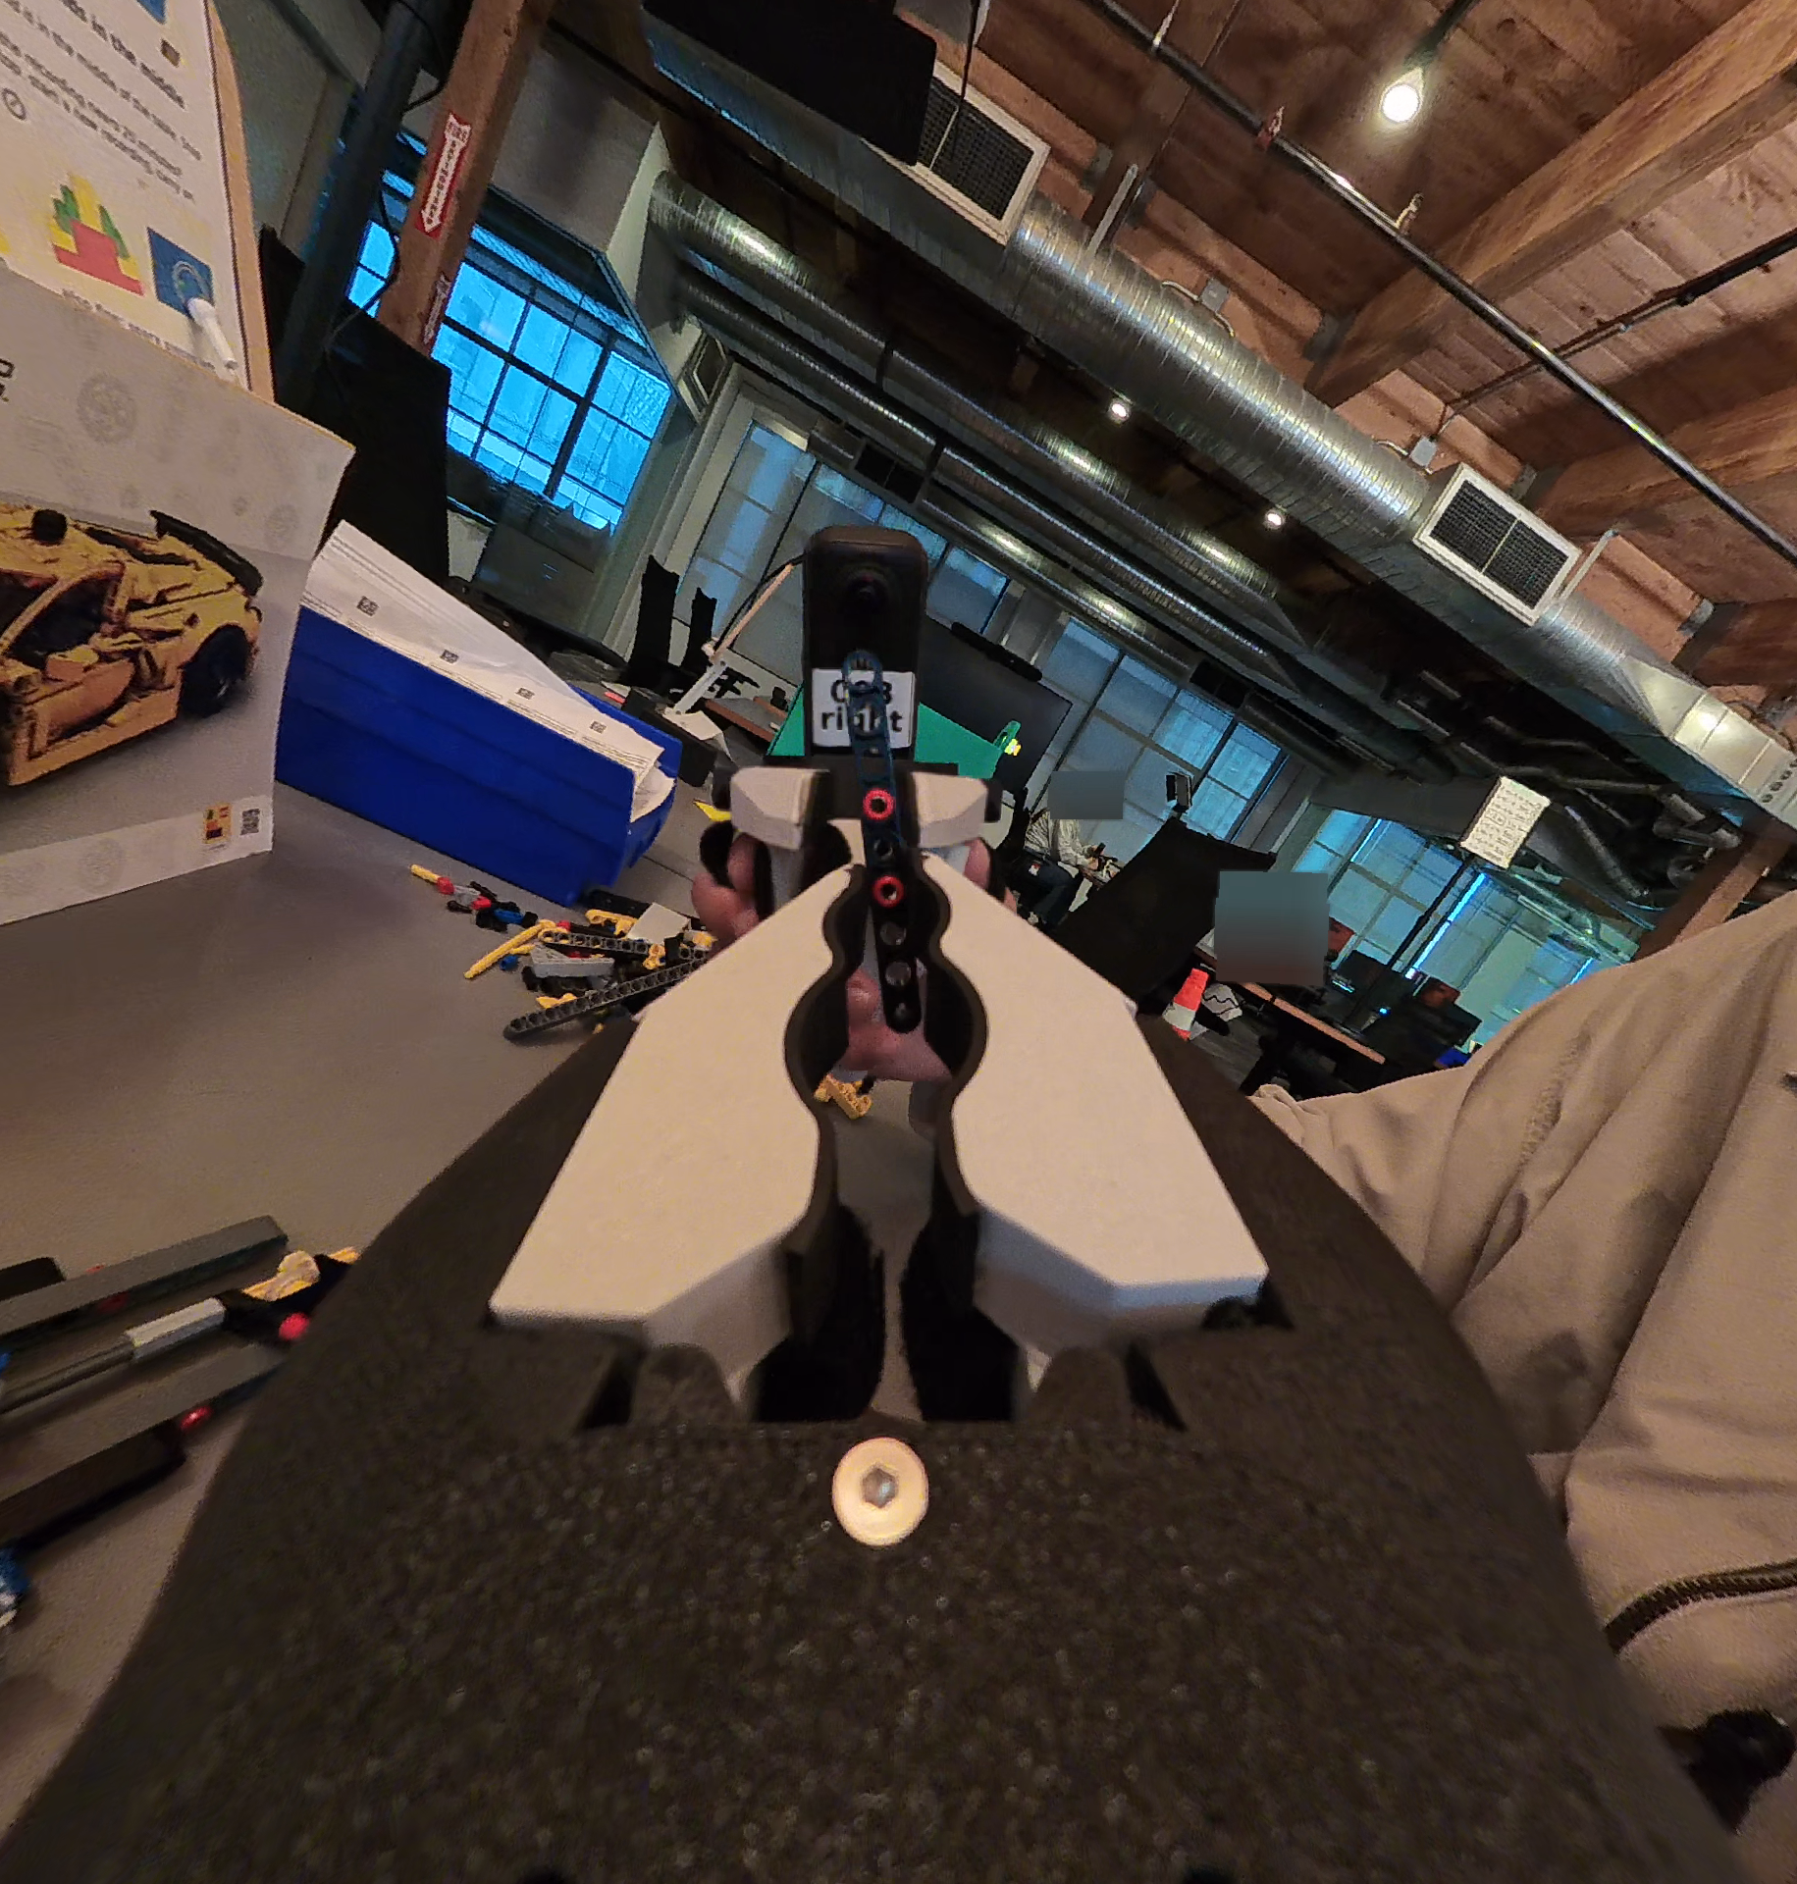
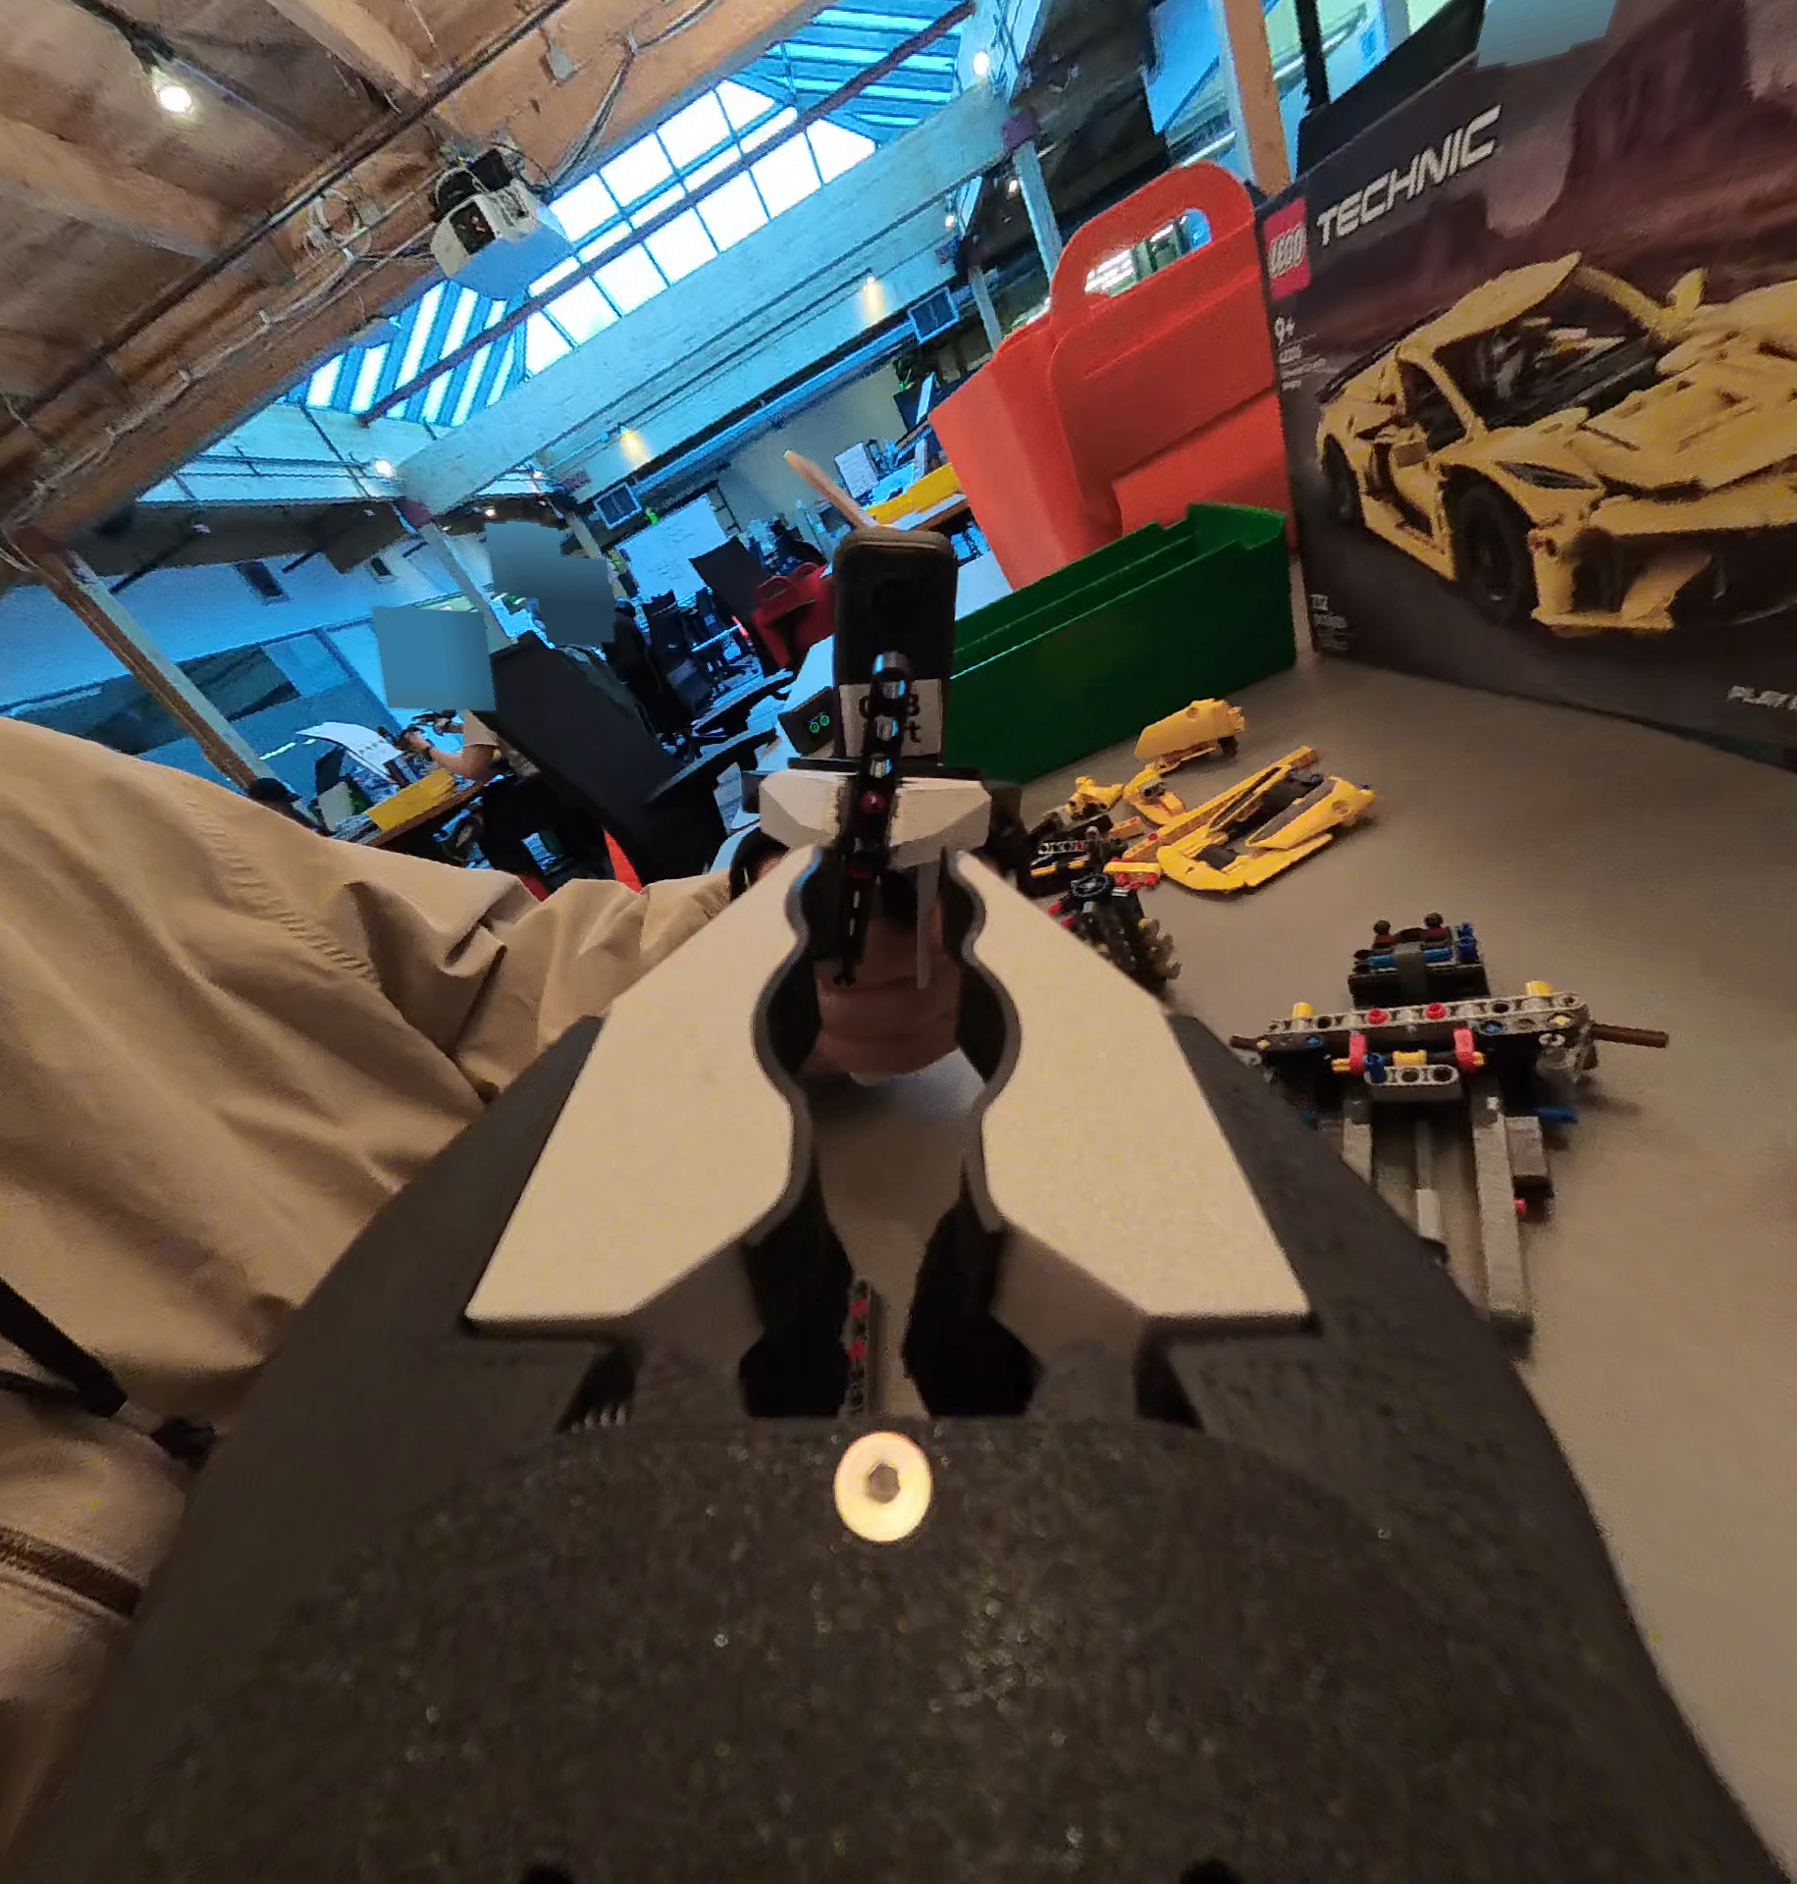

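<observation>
A dark blue studless beam (image 1: 882,897) with two red pins stands nearly upright between my two grippers, which face each other tip to tip above the grey table (image 1: 160,1070). My left gripper (image 1: 886,885) is shut on the beam near its lower red pin. The right gripper (image 1: 874,807) shows just beyond, around the upper pin. In the right wrist view the beam (image 2: 863,867) sits between the right gripper's (image 2: 882,865) jaws, close to one pad, with a gap on the other side. The left gripper (image 2: 872,807) shows behind it. A hand is visible behind each.
A toy-car box (image 2: 1587,428), a red container (image 2: 1139,387) and a green bin (image 2: 1128,632) stand at the back. Yellow body panels (image 2: 1251,816) and a chassis assembly (image 2: 1424,1030) lie on the table. A blue bin (image 1: 445,754) and loose pieces (image 1: 588,958) are nearby. A beige sleeve (image 2: 211,969) is alongside.
</observation>
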`<state>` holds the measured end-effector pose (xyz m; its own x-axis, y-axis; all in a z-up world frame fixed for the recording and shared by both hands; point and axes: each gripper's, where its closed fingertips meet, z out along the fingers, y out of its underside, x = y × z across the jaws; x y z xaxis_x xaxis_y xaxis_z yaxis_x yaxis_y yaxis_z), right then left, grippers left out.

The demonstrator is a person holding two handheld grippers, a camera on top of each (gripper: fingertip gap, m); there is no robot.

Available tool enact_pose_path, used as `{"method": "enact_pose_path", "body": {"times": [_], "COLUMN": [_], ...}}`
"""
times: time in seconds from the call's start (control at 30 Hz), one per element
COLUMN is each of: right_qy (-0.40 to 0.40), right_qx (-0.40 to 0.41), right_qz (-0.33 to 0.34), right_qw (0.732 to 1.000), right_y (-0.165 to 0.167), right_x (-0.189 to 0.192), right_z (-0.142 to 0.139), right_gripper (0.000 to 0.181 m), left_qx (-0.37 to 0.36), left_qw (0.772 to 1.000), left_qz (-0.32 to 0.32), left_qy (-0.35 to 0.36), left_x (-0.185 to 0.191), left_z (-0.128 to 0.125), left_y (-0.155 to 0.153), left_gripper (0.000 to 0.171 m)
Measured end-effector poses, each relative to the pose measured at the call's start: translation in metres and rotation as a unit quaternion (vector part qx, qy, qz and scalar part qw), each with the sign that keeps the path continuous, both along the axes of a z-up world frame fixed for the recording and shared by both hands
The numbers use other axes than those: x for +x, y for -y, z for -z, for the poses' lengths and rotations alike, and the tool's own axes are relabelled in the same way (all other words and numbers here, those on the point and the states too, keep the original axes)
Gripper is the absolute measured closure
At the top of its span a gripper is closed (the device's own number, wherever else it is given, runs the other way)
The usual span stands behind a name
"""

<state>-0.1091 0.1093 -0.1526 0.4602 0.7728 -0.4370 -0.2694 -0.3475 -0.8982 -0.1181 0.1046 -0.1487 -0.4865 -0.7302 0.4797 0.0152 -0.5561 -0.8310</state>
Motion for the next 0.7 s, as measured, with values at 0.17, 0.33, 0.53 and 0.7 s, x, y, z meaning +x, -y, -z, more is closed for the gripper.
{"method": "enact_pose_path", "body": {"times": [0.17,0.33,0.53,0.7], "right_qy": [-0.006,0.0,-0.019,-0.061], "right_qx": [-0.011,-0.003,-0.008,-0.038], "right_qz": [-0.016,-0.017,-0.029,-0.044], "right_qw": [1.0,1.0,0.999,0.996], "right_y": [0.0,0.003,0.005,0.004], "right_x": [-0.01,-0.012,-0.013,-0.014], "right_z": [0.003,0.0,-0.003,-0.003], "right_gripper": [0.173,0.178,0.178,0.177], "left_qx": [0.001,0.007,0.016,0.057], "left_qw": [1.0,1.0,1.0,0.998], "left_qz": [0.001,0.004,0.006,-0.006], "left_qy": [-0.004,0.0,0.005,-0.006], "left_x": [0.001,0.0,-0.001,-0.001], "left_z": [0.001,-0.001,-0.002,0.001], "left_y": [0.001,0.003,0.005,0.007], "left_gripper": [0.165,0.164,0.165,0.164]}}
